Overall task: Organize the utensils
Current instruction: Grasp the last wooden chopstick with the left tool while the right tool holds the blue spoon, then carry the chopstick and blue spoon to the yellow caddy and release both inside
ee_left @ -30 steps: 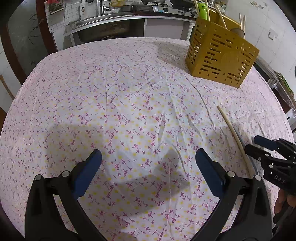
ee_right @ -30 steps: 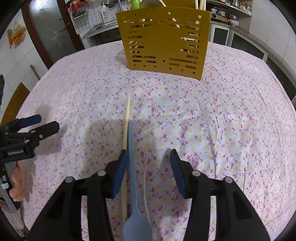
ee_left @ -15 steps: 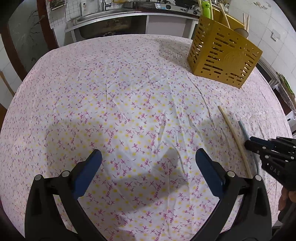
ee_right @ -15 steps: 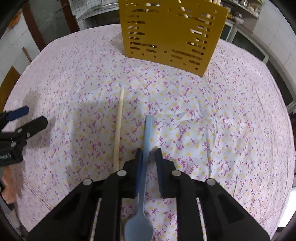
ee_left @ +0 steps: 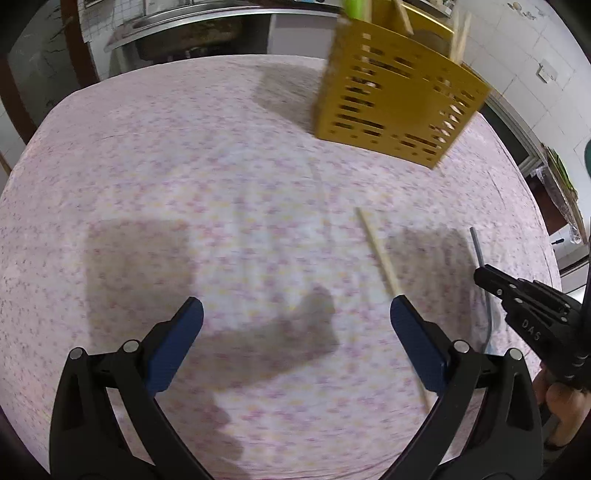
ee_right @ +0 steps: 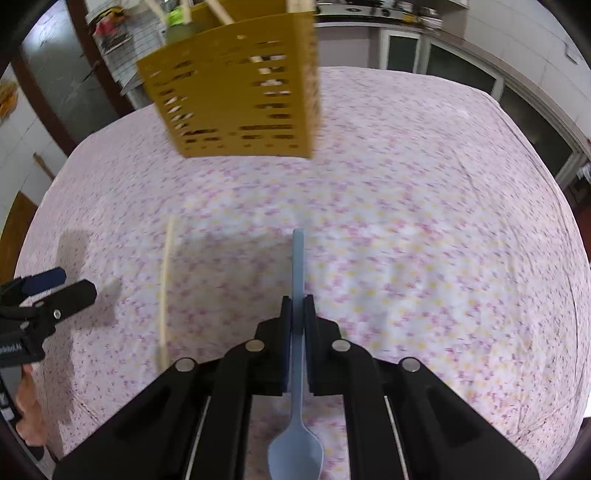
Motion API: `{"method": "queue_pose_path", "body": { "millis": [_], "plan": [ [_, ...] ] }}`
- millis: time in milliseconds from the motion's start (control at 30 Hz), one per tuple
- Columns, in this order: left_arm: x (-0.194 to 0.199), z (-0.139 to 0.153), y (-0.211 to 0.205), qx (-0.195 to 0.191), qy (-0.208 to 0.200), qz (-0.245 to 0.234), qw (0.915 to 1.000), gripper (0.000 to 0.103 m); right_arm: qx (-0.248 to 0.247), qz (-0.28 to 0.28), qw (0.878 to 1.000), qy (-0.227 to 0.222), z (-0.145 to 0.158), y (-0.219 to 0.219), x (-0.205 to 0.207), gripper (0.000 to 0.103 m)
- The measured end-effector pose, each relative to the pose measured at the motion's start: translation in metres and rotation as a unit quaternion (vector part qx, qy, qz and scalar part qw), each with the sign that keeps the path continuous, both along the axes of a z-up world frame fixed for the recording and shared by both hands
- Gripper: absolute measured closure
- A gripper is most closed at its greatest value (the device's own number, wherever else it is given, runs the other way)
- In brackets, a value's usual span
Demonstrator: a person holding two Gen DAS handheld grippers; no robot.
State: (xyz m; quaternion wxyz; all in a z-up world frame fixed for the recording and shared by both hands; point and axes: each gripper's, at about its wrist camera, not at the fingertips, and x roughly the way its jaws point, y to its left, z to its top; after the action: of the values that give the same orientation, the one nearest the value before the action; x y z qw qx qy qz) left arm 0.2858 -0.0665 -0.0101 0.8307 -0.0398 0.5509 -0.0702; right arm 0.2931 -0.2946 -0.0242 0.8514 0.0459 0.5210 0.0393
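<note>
My right gripper [ee_right: 297, 300] is shut on a light blue spoon [ee_right: 297, 258], handle pointing forward and bowl toward the camera, held above the cloth. It shows from the side in the left wrist view [ee_left: 480, 273]. A wooden chopstick [ee_right: 165, 280] lies on the floral tablecloth to its left, also seen in the left wrist view [ee_left: 380, 254]. The yellow slotted utensil holder [ee_right: 240, 96] stands at the far side with several chopsticks and a green utensil in it; it also shows in the left wrist view [ee_left: 395, 107]. My left gripper [ee_left: 295, 325] is open and empty, its right finger beside the chopstick.
The table is covered by a pink floral cloth [ee_left: 184, 166]. A kitchen counter with a sink [ee_left: 207, 22] runs behind the table. Cabinets [ee_right: 443, 66] stand beyond the far edge.
My right gripper closed on the blue spoon and lifted it off the cloth. Both grippers moved forward toward the yellow holder. The chopstick stayed on the cloth.
</note>
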Motion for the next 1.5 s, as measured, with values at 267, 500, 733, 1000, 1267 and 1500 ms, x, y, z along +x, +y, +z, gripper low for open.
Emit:
{"method": "queue_pose_path", "body": {
  "millis": [267, 500, 733, 1000, 1267, 1500],
  "plan": [
    [0.006, -0.008, -0.047, 0.021, 0.018, 0.024, 0.9993, 0.014, 0.012, -0.024, 1.0, -0.007, -0.005, -0.033, -0.012, 0.096],
    [0.022, -0.026, -0.069, 0.045, 0.053, 0.033, 0.997, 0.046, 0.01, -0.033, 0.999, -0.014, -0.006, -0.054, -0.016, 0.096],
    [0.033, -0.029, -0.087, 0.09, 0.051, 0.026, 0.9942, 0.054, 0.011, -0.039, 0.999, -0.017, -0.006, -0.064, -0.009, 0.096],
    [0.047, -0.028, -0.097, 0.097, 0.06, -0.009, 0.9934, 0.064, 0.016, -0.044, 0.999, -0.014, -0.009, -0.062, -0.006, 0.096],
    [0.051, -0.022, -0.099, 0.101, 0.055, -0.033, 0.9928, 0.09, 0.011, -0.042, 0.999, -0.013, -0.006, -0.057, -0.009, 0.096],
    [0.06, -0.018, -0.086, 0.078, 0.068, -0.042, 0.9937, 0.097, 0.009, -0.046, 0.999, -0.015, 0.003, -0.053, -0.011, 0.096]
  ]
}}
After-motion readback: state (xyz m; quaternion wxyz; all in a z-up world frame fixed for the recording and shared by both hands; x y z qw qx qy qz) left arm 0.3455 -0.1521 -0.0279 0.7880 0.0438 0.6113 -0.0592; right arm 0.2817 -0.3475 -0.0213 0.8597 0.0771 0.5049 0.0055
